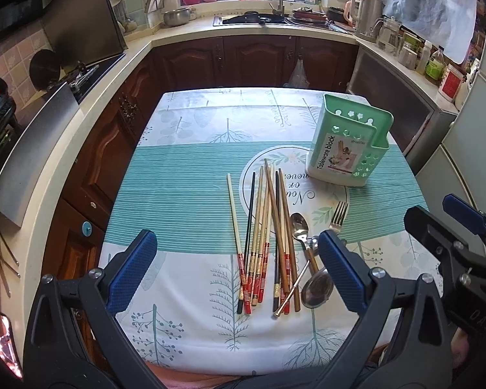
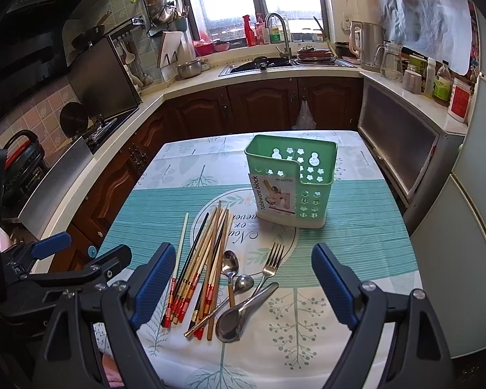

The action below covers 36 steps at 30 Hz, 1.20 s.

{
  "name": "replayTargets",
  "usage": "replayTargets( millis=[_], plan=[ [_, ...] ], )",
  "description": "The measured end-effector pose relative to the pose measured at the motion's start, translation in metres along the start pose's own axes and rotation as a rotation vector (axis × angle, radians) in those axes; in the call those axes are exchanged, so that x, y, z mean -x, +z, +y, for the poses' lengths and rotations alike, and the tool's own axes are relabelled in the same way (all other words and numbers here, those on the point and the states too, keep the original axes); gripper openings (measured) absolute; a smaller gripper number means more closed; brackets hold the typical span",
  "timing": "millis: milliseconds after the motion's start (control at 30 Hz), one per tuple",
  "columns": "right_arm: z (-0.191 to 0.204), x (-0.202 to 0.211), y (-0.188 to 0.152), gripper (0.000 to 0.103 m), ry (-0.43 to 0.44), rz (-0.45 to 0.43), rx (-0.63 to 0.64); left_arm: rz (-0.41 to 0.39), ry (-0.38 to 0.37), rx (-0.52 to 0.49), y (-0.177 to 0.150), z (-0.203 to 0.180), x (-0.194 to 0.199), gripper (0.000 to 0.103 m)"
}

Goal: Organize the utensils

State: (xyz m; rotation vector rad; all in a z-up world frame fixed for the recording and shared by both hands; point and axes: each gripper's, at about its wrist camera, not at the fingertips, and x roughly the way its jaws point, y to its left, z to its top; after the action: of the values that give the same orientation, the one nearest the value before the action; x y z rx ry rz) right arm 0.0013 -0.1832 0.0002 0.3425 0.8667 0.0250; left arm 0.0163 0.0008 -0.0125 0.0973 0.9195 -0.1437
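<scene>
Hovering near the table's point(image 1: 184, 168) near edge: left gripper point(image 1: 239, 272) and right gripper point(image 2: 243, 278), both spread wide, empty. Lying loose between them: chopsticks point(image 1: 265, 236), spoons point(image 2: 233, 291), fork point(image 2: 270, 265). Standing far right: green holder point(image 2: 291, 181).

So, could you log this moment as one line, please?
left gripper open | right gripper open | chopsticks, spoons, fork on table | holder empty

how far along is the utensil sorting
Nothing done yet: the green holder looks empty. Nothing in hand: the left tool and right tool hover open. Left to do: the chopsticks, spoons and fork lie on the table.
</scene>
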Motion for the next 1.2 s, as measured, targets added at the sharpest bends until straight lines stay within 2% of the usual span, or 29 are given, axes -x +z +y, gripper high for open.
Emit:
replayTargets(
  millis=[100,400,600,667,833,1000,1067,1133,1200],
  plan=[
    [-0.006,-0.001,0.003,0.08,0.006,0.006,0.001,0.004,-0.013,0.005,0.006,0.003,0.0,0.096],
    [-0.021,-0.005,0.023,0.073,0.078,0.058,-0.039,0.016,-0.081,-0.021,0.031,0.012,0.006,0.093],
    [-0.02,-0.016,0.036,0.061,0.125,0.121,-0.032,0.062,-0.153,-0.026,0.051,0.023,0.003,0.093],
    [-0.019,-0.018,0.04,0.056,0.132,0.134,-0.023,0.074,-0.154,-0.018,0.056,0.026,0.0,0.093],
    [-0.017,-0.027,0.052,0.052,0.173,0.171,-0.017,0.084,-0.181,-0.018,0.066,0.034,-0.009,0.093],
    [-0.013,-0.047,0.059,0.045,0.184,0.233,0.002,0.108,-0.174,-0.03,0.072,0.039,-0.03,0.092],
    [-0.011,-0.061,0.061,0.04,0.187,0.275,0.011,0.121,-0.17,-0.028,0.072,0.041,-0.043,0.088],
    [-0.009,-0.074,0.06,0.037,0.185,0.311,0.019,0.149,-0.162,-0.027,0.07,0.042,-0.06,0.074],
    [-0.007,-0.088,0.059,0.035,0.185,0.34,0.025,0.191,-0.162,-0.016,0.068,0.046,-0.08,0.071]
  ],
)
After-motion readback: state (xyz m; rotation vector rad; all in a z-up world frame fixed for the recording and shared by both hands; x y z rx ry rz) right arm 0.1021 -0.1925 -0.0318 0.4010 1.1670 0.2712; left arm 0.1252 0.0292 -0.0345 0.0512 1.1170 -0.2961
